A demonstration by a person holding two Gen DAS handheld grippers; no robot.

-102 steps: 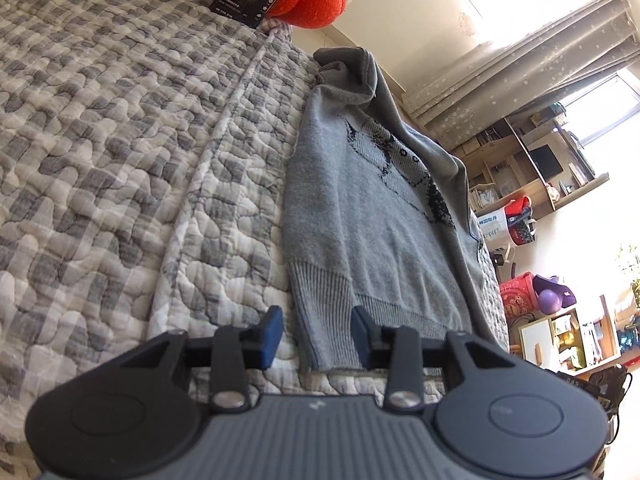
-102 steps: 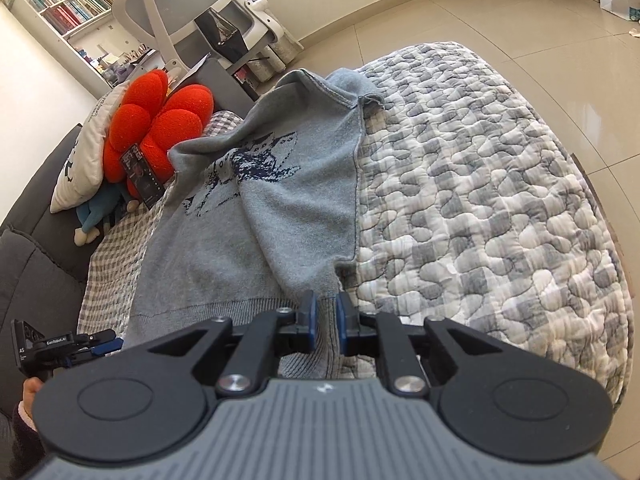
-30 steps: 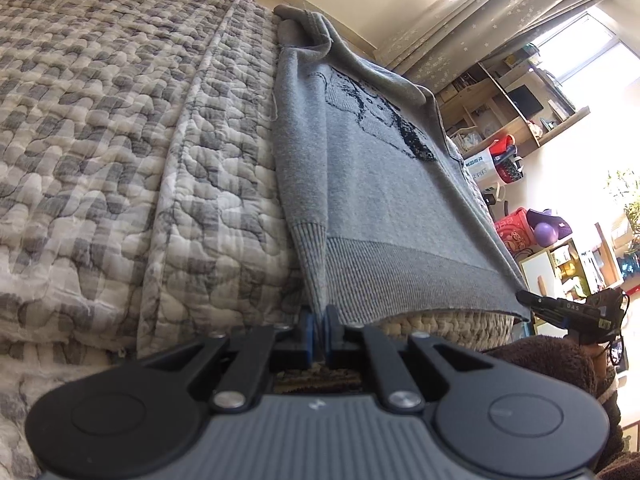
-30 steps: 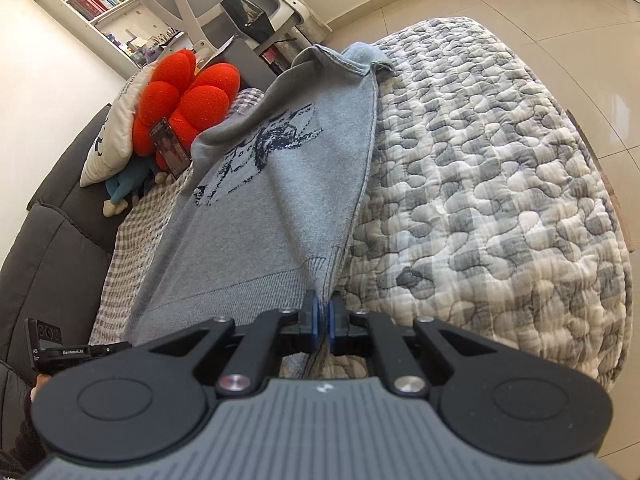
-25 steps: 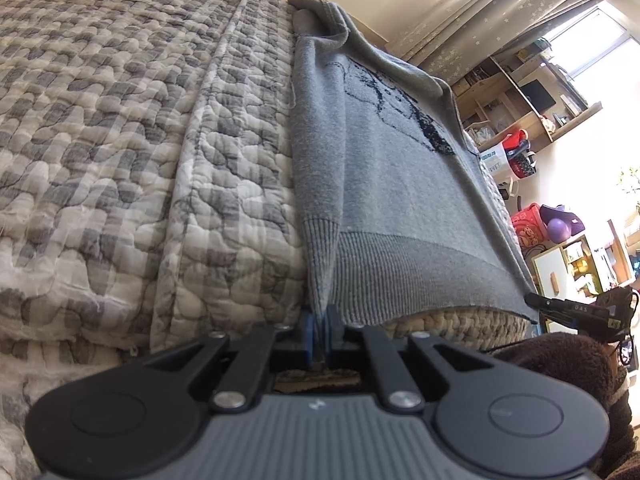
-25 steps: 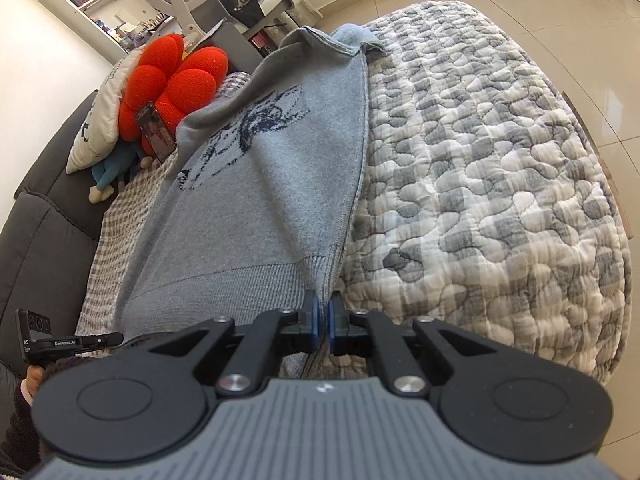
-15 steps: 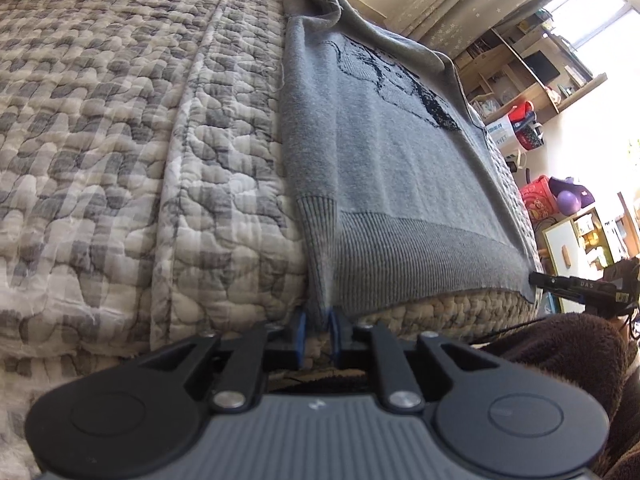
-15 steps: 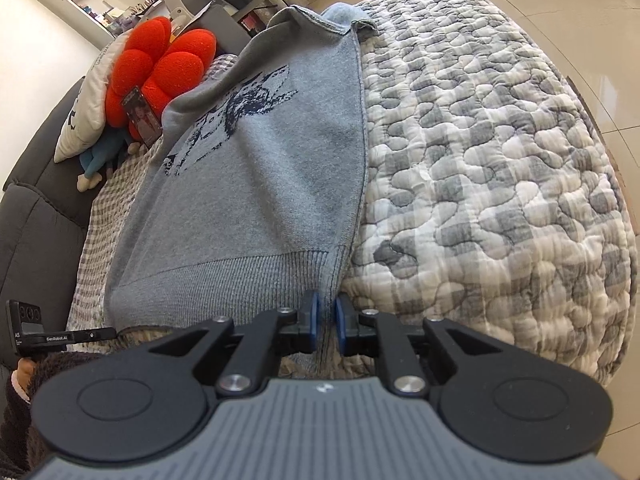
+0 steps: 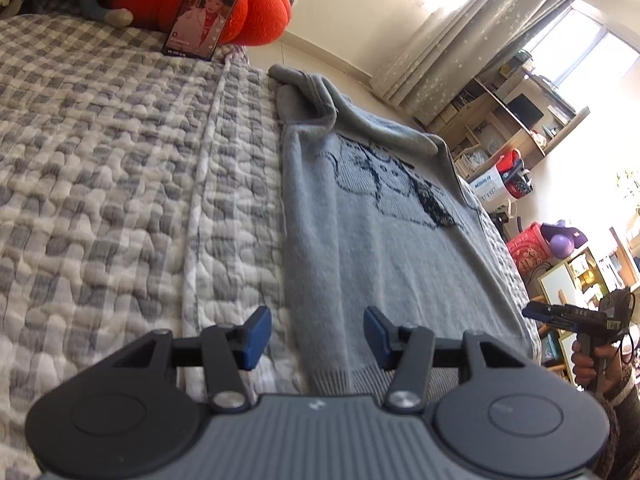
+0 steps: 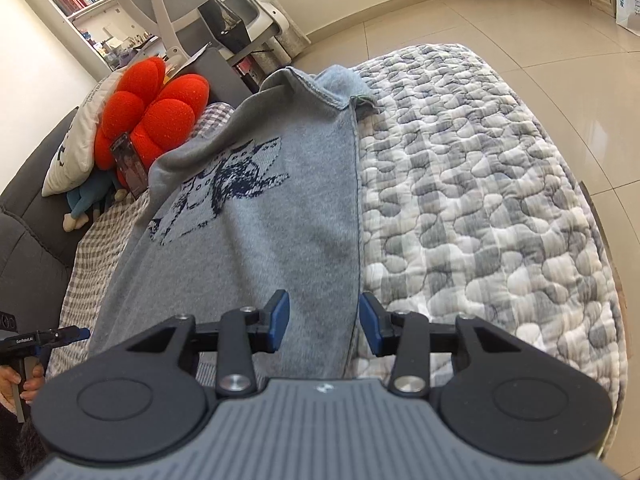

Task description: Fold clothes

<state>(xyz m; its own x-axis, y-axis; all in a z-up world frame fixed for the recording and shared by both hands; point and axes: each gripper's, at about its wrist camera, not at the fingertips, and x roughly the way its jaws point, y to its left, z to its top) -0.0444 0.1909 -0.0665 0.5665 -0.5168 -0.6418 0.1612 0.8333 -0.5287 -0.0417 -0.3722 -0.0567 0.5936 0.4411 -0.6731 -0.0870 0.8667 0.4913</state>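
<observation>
Grey knitted sweater [image 9: 384,248] with a dark animal print is lying mid-frame on the grey-and-white quilted bedspread [image 9: 120,200]; left gripper [image 9: 316,338] and right gripper [image 10: 322,324], jaws just opening, are gripping nothing.

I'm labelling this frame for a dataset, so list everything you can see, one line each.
sweater: one, grey with dark animal motif, flat on the quilt
quilt: one, grey-white checked, covering the bed
flower cushion: one, red, at the head end
photo card: one, leaning on the cushion
plush toy: one, blue, beside the cushion
office chair: one, white, behind
left gripper: black, blue pads, open over the sleeve cuff
right gripper: open over the sweater's edge
</observation>
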